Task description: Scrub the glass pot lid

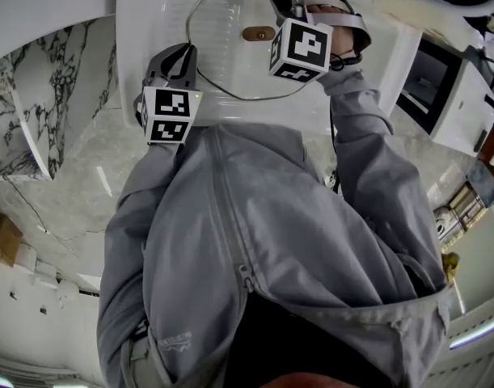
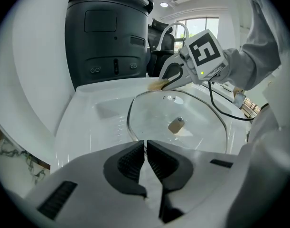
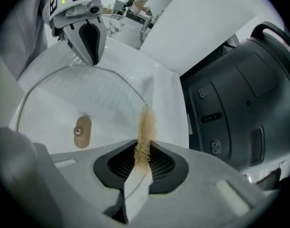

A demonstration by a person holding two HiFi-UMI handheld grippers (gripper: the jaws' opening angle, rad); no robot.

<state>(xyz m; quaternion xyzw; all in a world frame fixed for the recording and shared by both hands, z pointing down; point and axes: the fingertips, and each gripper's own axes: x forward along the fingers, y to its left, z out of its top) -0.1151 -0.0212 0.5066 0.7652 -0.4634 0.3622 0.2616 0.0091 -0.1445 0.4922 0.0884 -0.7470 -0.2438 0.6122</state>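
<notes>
The glass pot lid (image 1: 230,51) lies in a white basin (image 1: 149,23), its brown knob (image 2: 176,125) facing up. My left gripper (image 2: 145,148) is shut on the lid's near rim, at the lid's left edge in the head view (image 1: 182,65). My right gripper (image 3: 144,148) is shut on a tan bristle brush (image 3: 146,127) with a white handle. The brush tips rest at the lid's rim, on the side across from my left gripper (image 3: 92,56). In the left gripper view the right gripper (image 2: 166,82) and the brush (image 2: 158,84) sit at the lid's far edge.
A dark grey appliance (image 2: 109,37) stands just behind the basin, close to the brush side (image 3: 239,94). A marble counter (image 1: 61,160) lies at the left. A white appliance with a dark window (image 1: 437,95) is at the right. The person's grey jacket (image 1: 255,241) fills the lower head view.
</notes>
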